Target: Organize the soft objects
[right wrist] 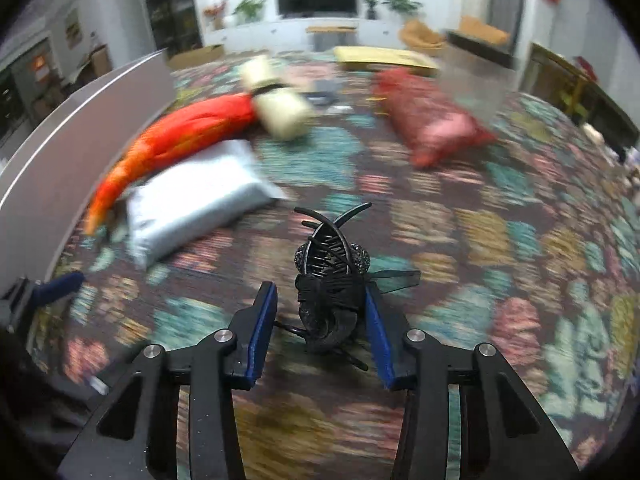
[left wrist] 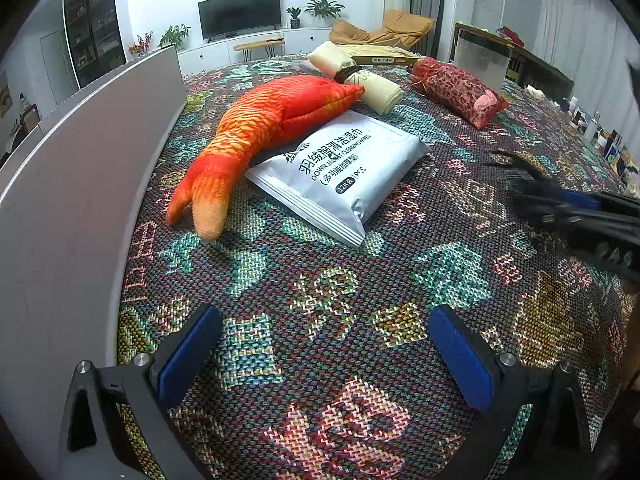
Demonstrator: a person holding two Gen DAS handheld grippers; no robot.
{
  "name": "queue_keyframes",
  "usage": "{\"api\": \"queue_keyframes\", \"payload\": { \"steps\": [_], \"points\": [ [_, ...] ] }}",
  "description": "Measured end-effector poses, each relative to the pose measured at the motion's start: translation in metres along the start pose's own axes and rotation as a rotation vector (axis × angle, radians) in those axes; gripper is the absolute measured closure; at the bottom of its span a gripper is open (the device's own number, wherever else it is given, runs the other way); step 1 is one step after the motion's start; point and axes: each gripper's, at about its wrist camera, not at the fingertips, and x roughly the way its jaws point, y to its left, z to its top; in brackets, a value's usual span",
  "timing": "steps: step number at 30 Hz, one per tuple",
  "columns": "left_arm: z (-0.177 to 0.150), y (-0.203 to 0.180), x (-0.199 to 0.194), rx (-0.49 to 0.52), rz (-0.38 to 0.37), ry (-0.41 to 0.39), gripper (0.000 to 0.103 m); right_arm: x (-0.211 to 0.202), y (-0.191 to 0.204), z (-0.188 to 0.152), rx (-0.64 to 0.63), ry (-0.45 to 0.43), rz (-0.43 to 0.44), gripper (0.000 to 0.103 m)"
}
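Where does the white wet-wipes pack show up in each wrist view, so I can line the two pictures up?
Left wrist: the wipes pack lies at centre, printed face up, its far edge against the orange plush fish.
Right wrist: blurred, it lies left of centre, beyond the right gripper and the black hair claw.
Shared landmark: the cream roll with a dark band.

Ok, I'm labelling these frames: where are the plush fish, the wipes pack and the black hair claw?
plush fish (left wrist: 276, 116): left wrist view, mid body.
wipes pack (left wrist: 340, 172): left wrist view, printed face.
black hair claw (right wrist: 330, 292): right wrist view, its bow-wrapped middle.
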Motion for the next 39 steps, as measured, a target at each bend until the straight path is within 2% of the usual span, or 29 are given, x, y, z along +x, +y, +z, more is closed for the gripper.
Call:
{"api": "queue_keyframes", "payload": {
  "steps": [3, 8, 11, 12, 16, 19, 39],
  "points": [
    [0.000, 0.000, 0.000, 0.000, 0.000, 0.000, 0.000, -0.005, -0.045, -0.006, 0.067, -0.001, -0.058, 0.057],
    [0.000, 0.000, 0.000, 0.000, 0.000, 0.000, 0.000, -0.001, -0.086, -0.013, 0.157, 0.005, -0.092, 0.056],
    [0.000, 0.000, 0.000, 0.000, 0.000, 0.000, 0.000, 0.001, -0.085, -0.014, 0.178, -0.001, -0.093, 0.041],
    [0.000, 0.000, 0.000, 0.000, 0.000, 0.000, 0.000, 0.003, -0.085, -0.014, 0.179, 0.001, -0.096, 0.028],
    [0.000, 0.000, 0.000, 0.000, 0.000, -0.001, 0.000, 0.011, -0.076, -0.014, 0.153, 0.004, -0.133, 0.019],
    [0.000, 0.000, 0.000, 0.000, 0.000, -0.001, 0.000, 0.013, -0.078, -0.015, 0.170, -0.005, -0.134, 0.017],
    [0.000, 0.000, 0.001, -0.001, 0.001, -0.001, 0.000, 0.015, -0.080, -0.015, 0.175, -0.005, -0.133, 0.015]
  ]
}}
